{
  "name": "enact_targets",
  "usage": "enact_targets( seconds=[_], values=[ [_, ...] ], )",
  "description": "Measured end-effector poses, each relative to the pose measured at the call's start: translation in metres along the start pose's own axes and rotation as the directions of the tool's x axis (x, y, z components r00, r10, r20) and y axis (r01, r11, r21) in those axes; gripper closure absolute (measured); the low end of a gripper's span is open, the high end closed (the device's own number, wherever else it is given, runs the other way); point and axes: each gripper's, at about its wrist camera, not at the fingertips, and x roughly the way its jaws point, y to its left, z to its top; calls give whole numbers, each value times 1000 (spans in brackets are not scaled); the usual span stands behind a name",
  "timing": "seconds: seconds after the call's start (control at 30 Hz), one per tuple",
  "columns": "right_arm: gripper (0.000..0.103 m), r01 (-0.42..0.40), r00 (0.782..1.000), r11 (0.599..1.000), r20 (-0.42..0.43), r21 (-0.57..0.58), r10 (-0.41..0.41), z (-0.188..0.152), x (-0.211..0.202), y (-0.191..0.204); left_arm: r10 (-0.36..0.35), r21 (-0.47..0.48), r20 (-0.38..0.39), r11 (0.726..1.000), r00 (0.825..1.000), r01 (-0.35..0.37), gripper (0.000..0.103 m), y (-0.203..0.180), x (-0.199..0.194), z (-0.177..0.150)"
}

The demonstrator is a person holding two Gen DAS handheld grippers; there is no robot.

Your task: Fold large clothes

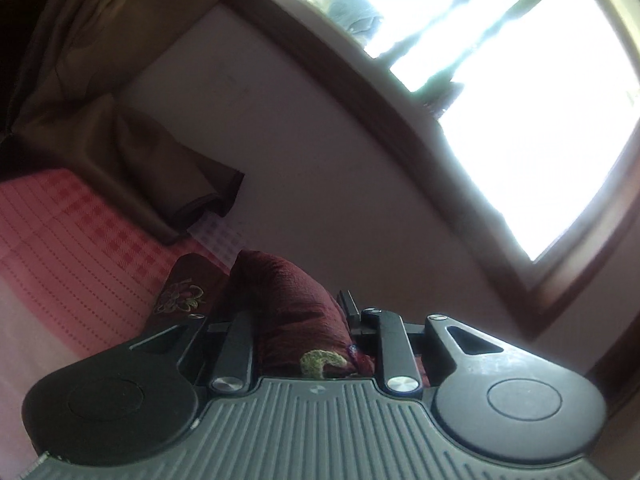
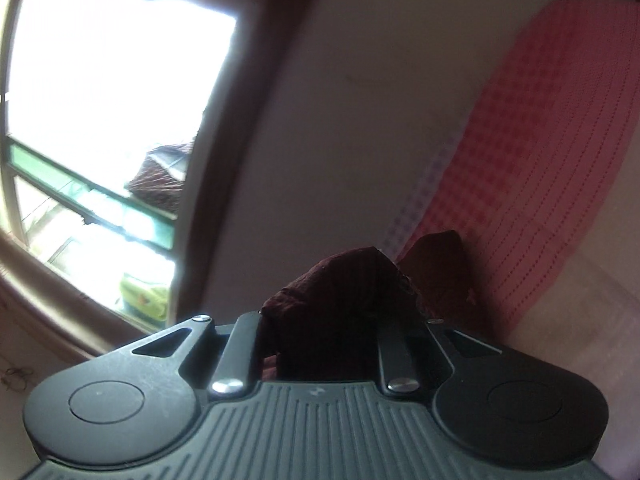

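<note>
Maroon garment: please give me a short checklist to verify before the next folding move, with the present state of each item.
1. Left claw has maroon garment between its fingers: ok.
2. Right claw has the garment between its fingers: ok.
3. Firmness of either grip: cannot tell.
4. Garment lifted off the red checked bed cover: ok.
5. Fabric spread flat between the two claws: cannot tell, it is bunched.
6. Hanging lower part free of snags: cannot tell, hidden.
</note>
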Motion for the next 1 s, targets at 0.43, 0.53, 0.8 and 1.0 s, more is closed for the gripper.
enact_targets(
  seconds=[0.43, 0.53, 0.8, 1.0],
  values=[
    [5, -57, 997, 990, 54, 129, 50, 15, 65, -58, 56, 188, 106, 979, 993, -76, 0, -5, 53, -17],
    [6, -30, 999, 996, 7, -78, 31, 5, 65, -37, 65, 256, 117, 962, 991, -93, 2, -14, 53, -19],
    [48, 153, 981, 848, -26, -508, -193, -36, 106, 16, 141, 470, -60, 877, 988, -97, 49, -48, 109, -51],
    [48, 206, 964, 785, -19, -584, -267, -49, 146, 17, 263, 431, -12, 872, 965, -232, 47, -10, 144, -51]
  ],
)
